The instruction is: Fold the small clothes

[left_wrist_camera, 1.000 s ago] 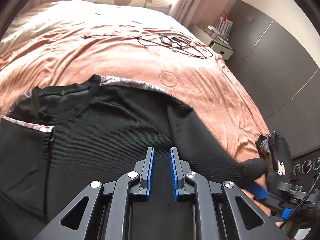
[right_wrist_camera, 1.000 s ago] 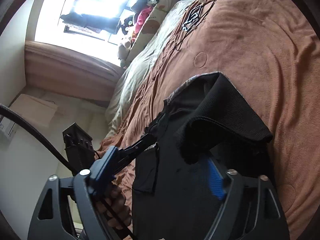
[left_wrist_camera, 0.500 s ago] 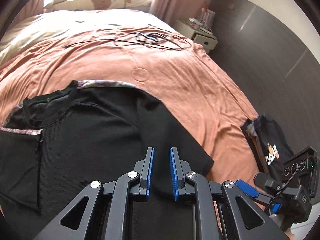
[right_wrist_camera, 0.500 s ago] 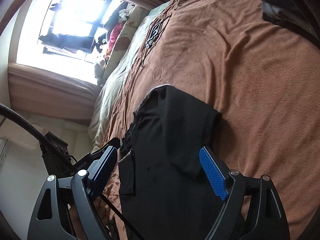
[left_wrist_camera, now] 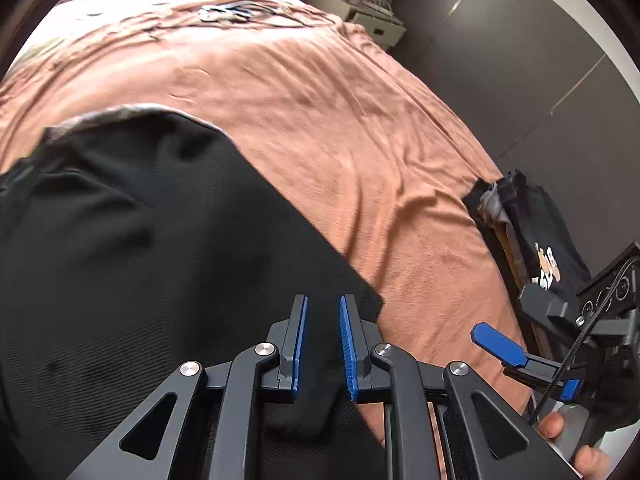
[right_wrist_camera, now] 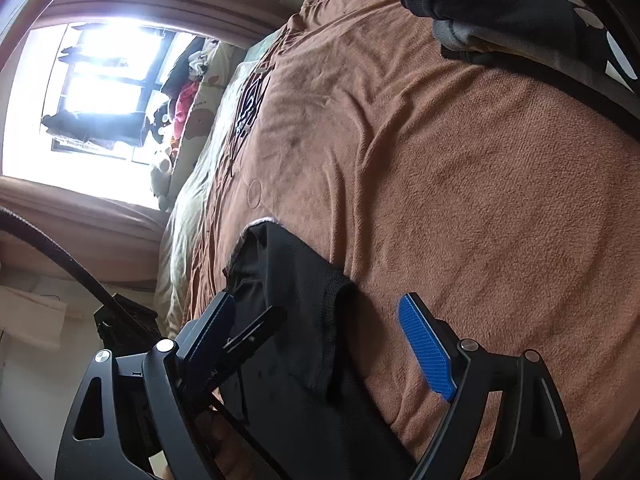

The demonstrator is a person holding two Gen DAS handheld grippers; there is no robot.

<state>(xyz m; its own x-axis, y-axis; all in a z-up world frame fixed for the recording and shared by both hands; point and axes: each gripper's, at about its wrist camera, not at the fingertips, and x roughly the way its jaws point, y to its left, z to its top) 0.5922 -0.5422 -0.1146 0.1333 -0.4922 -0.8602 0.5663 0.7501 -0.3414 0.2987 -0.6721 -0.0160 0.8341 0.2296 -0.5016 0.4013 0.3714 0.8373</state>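
A black ribbed top point(left_wrist_camera: 132, 240) lies flat on the orange bedspread point(left_wrist_camera: 340, 128), its right sleeve folded in over the body. My left gripper point(left_wrist_camera: 323, 304) hovers over the folded sleeve's lower edge, jaws a narrow gap apart, nothing clearly pinched. My right gripper point(right_wrist_camera: 316, 312) is wide open and empty above the sleeve cuff point(right_wrist_camera: 320, 320); the top also shows in the right wrist view point(right_wrist_camera: 280, 280). The right gripper's blue pads point(left_wrist_camera: 496, 344) show at the lower right of the left wrist view.
A stack of folded dark clothes point(left_wrist_camera: 532, 224) sits at the bed's right edge, also in the right wrist view point(right_wrist_camera: 500, 8). Tangled cables point(left_wrist_camera: 224, 14) lie far up the bed. A nightstand point(left_wrist_camera: 368, 16) and dark wardrobe wall stand on the right. Pillows lie by the window.
My right gripper opened, dropped the sleeve onto the top's body, and drew back to the right. My left gripper shifted rightward along the top's lower edge.
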